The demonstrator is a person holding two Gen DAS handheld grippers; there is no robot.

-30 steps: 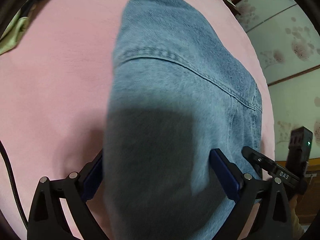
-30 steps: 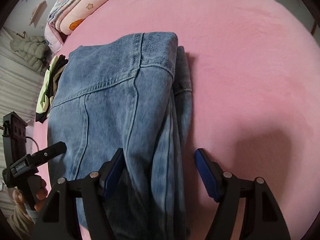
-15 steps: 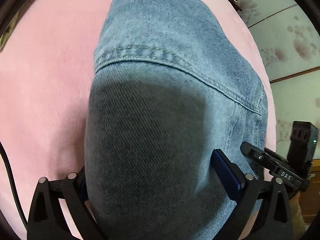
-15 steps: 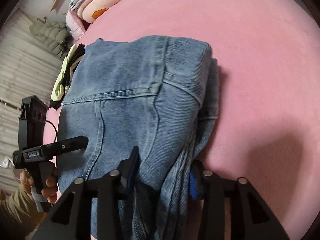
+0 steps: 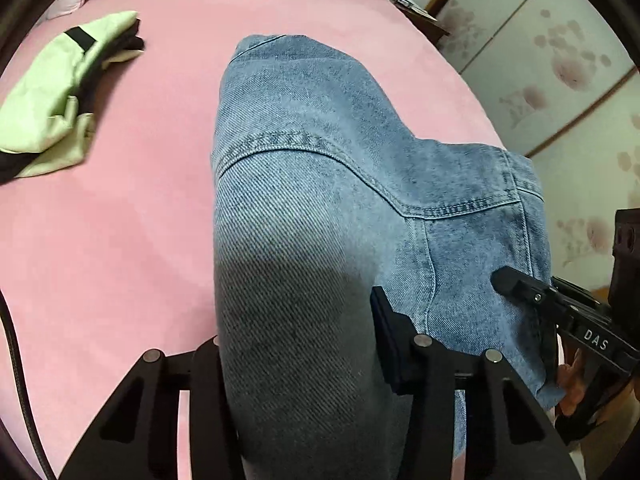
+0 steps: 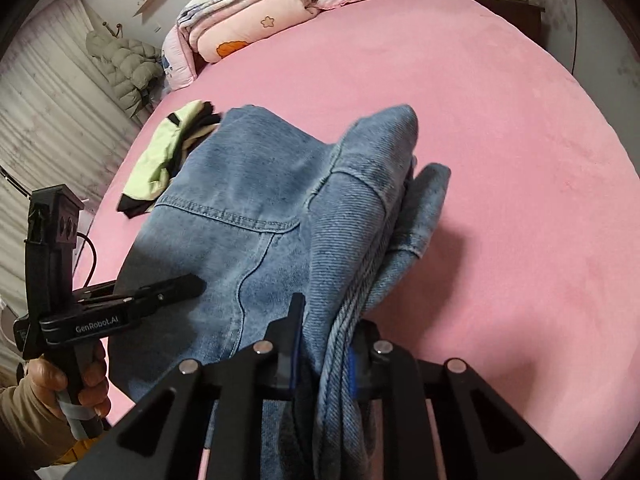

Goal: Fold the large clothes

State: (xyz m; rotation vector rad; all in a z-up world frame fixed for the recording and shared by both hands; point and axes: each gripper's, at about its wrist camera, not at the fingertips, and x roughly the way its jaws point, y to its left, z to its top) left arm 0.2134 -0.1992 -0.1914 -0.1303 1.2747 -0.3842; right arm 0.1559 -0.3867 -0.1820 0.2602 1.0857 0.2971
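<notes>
A folded blue denim garment (image 5: 328, 184) is held up off the pink bed (image 5: 120, 240), its far end hanging toward the sheet. My left gripper (image 5: 296, 344) is shut on a thick fold at its near left edge. My right gripper (image 6: 324, 340) is shut on the stacked edges at the garment's right side (image 6: 360, 216). Each gripper shows in the other's view: the right one (image 5: 532, 300) at the right, the left one (image 6: 160, 292) at the left.
A folded pale green and black garment (image 5: 60, 96) lies on the bed at the left, also seen in the right wrist view (image 6: 168, 152). Folded quilts and pillows (image 6: 248, 20) are stacked at the head of the bed. A patterned wardrobe (image 5: 560, 60) stands at the right.
Both grippers closed on the denim and lifted it. The garment's near edge rose off the bed, and the views tilted up to show the far end of the bed.
</notes>
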